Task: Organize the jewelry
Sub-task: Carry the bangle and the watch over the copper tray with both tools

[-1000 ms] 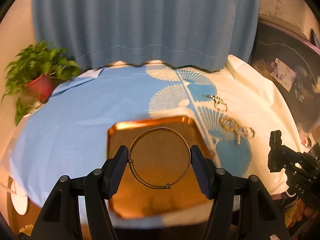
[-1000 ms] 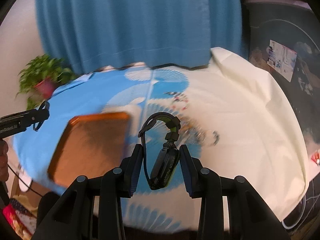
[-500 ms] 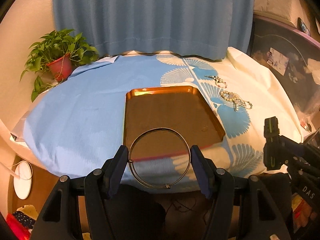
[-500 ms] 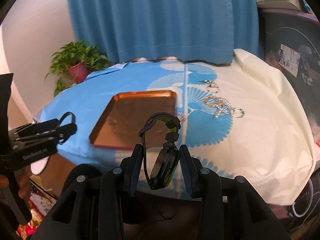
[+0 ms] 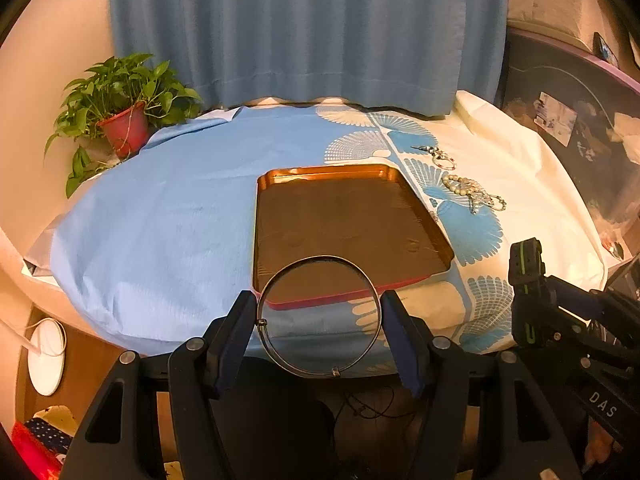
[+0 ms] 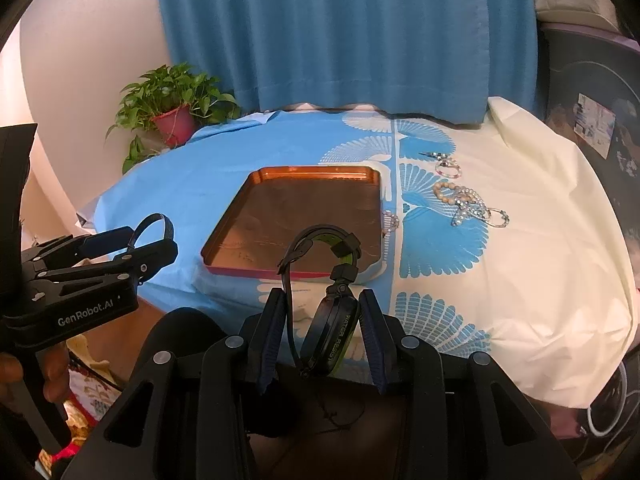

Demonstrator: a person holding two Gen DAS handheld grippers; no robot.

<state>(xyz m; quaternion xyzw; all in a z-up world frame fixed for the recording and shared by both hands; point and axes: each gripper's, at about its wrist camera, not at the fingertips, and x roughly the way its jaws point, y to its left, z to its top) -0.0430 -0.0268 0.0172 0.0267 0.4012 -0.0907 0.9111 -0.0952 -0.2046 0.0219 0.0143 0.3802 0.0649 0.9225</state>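
Well, nothing sits in the copper tray [image 5: 348, 224] yet: left gripper [image 5: 318, 320] grasps a wire bangle [image 5: 318, 314], right gripper [image 6: 322, 322] clamps a black-and-green watch [image 6: 328, 312], and the bead bracelets [image 6: 460, 200] wait on the cloth.

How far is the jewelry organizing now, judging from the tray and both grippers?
Done: nothing yet; the copper tray holds no jewelry. In hand: the left hand-held gripper clamps a thin metal bangle, and the right hand-held gripper clamps a black-and-green watch. Left: both must go down, plus the beaded bracelets and the small piece lying on the cloth.
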